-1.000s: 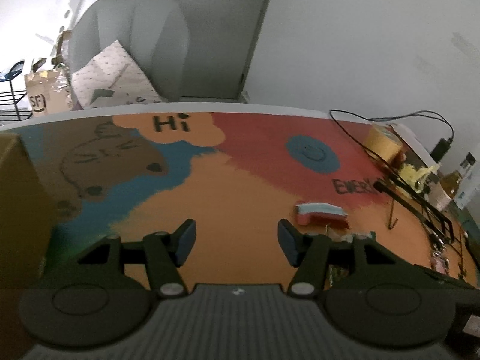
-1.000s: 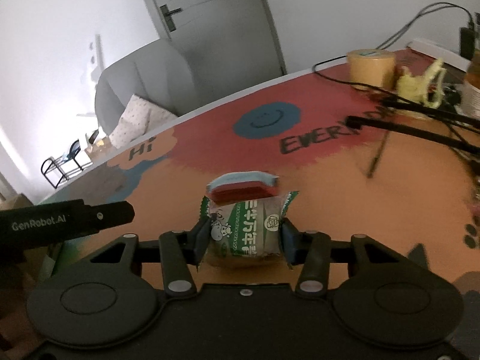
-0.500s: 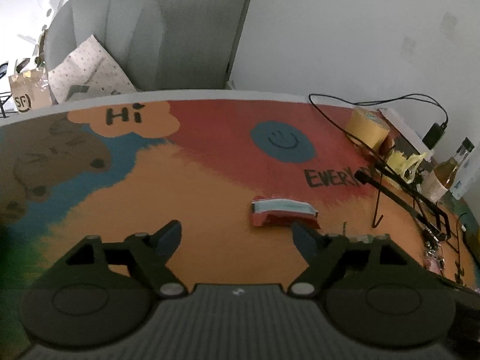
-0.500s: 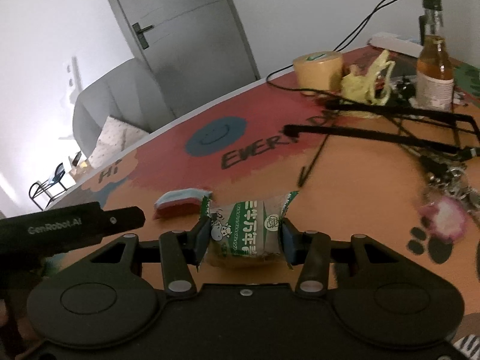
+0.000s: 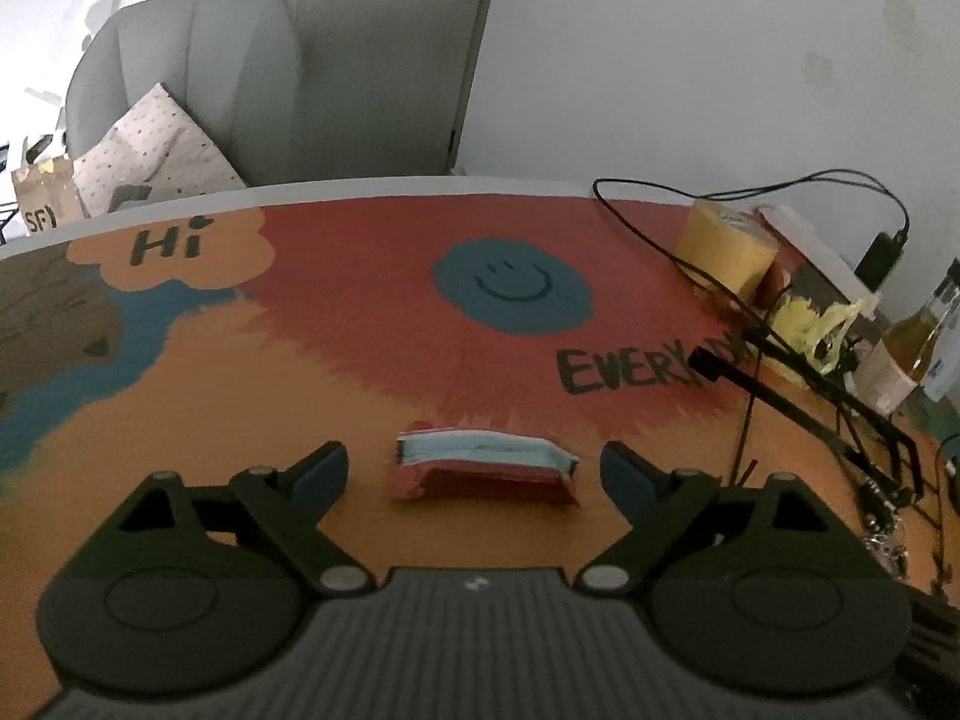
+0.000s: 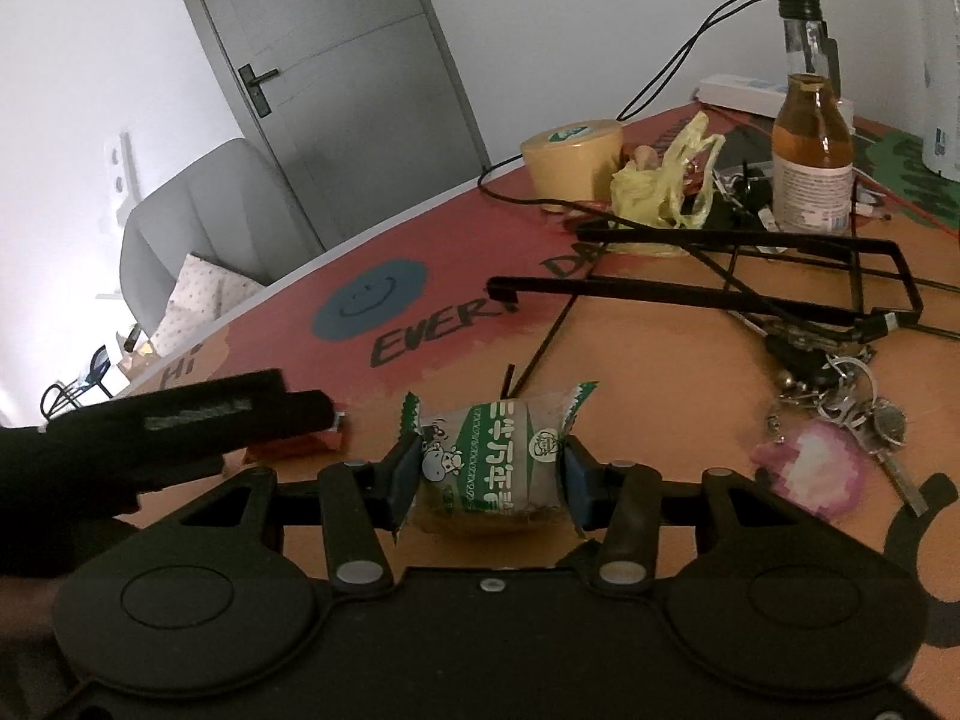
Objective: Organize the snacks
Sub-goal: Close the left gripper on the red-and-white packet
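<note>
A red and light-blue snack packet (image 5: 483,464) lies flat on the painted table. My left gripper (image 5: 474,471) is open wide, its two fingers on either side of the packet and apart from it. In the right wrist view the left gripper's body hides most of that packet, with only a red corner (image 6: 300,447) showing. My right gripper (image 6: 489,474) is shut on a green and white wrapped snack (image 6: 495,456) and holds it just above the table.
A black wire rack (image 6: 750,276) lies on the table's right side. Near it are a tape roll (image 6: 570,159), a yellow plastic bag (image 6: 666,192), a glass bottle (image 6: 813,150), keys (image 6: 852,402) and cables. A grey chair (image 5: 180,96) stands beyond the far edge.
My left gripper has swung right, opened wider and closed in until the red and blue packet sits between its fingers. My right gripper has moved right, still holding the green snack.
</note>
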